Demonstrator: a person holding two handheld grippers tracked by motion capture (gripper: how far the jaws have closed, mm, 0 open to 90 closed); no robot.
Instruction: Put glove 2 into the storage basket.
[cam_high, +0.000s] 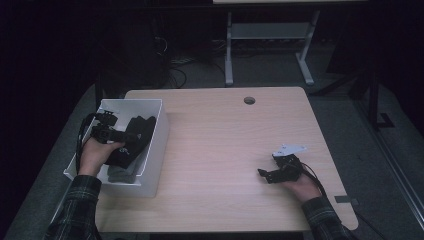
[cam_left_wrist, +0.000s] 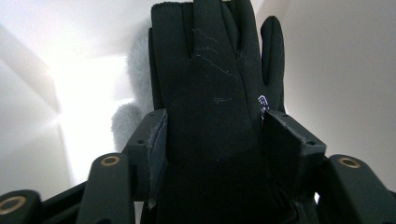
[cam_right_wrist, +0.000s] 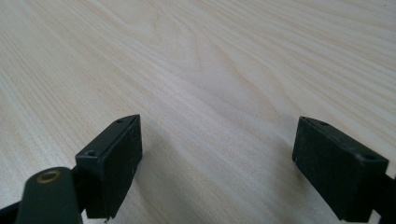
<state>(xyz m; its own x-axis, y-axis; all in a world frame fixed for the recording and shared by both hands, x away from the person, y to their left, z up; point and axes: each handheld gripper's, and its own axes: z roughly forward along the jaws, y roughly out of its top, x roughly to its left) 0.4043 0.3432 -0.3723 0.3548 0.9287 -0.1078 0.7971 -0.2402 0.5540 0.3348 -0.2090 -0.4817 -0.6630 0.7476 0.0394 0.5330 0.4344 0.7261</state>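
A black glove lies in the white box at the table's left, on top of a grey fleecy piece. My left gripper reaches down into the box, its jaws standing on either side of the glove's cuff end; the fabric between them looks flat and unpinched. In the high view the left gripper sits over the dark glove. My right gripper rests low at the table's right, and in its own view the right gripper stands wide open over bare wood with nothing between its jaws.
The light wooden table has a round cable hole near its far edge. The box's white walls close in around the left gripper. A desk frame stands on the floor beyond the table.
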